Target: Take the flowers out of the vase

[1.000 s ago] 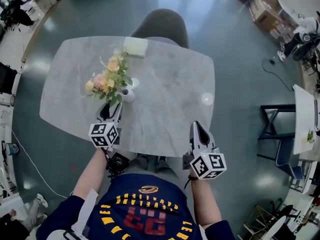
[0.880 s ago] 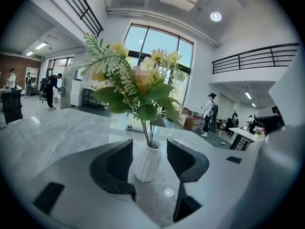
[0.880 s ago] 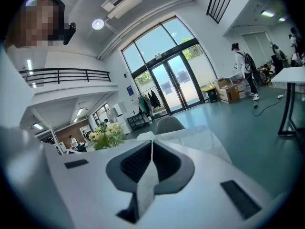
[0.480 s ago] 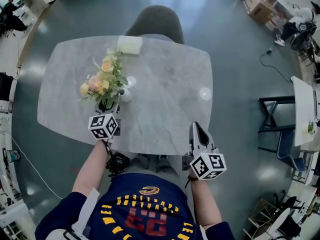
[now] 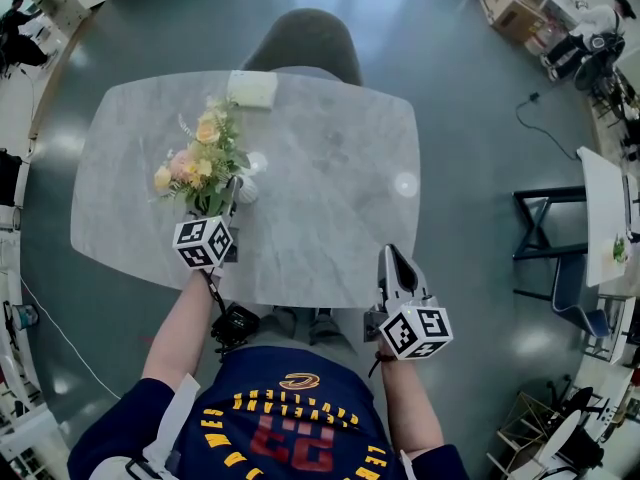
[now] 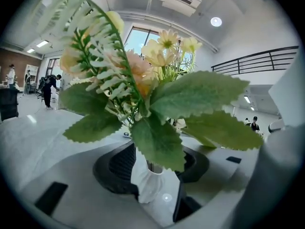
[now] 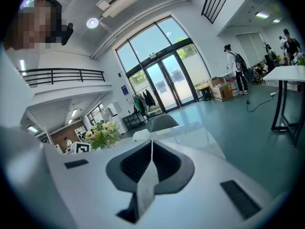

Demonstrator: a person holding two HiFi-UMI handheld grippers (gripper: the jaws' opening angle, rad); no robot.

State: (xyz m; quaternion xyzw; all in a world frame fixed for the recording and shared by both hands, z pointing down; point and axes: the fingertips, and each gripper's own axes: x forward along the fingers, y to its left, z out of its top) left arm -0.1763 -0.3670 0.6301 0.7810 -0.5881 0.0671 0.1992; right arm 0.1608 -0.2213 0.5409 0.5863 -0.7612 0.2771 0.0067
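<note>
A bouquet of yellow and pink flowers (image 5: 200, 158) with green leaves stands in a small white vase (image 5: 246, 190) on the left part of the marble table (image 5: 330, 168). My left gripper (image 5: 224, 204) reaches under the leaves. In the left gripper view the flowers (image 6: 143, 75) fill the picture, and the vase (image 6: 151, 182) sits between the wide-set jaws of the left gripper (image 6: 155, 168), which is open. My right gripper (image 5: 393, 260) rests at the table's near edge, shut and empty. In the right gripper view the right gripper (image 7: 151, 149) points across the table, with the bouquet (image 7: 104, 133) far off to the left.
A white box (image 5: 252, 88) lies at the table's far edge. A grey chair (image 5: 305, 43) stands behind it. Another table (image 5: 600, 228) and a dark frame are to the right. People stand far off in the hall.
My left gripper has moved forward across the table, up to the vase and under the bouquet's leaves. The right gripper has stayed in place.
</note>
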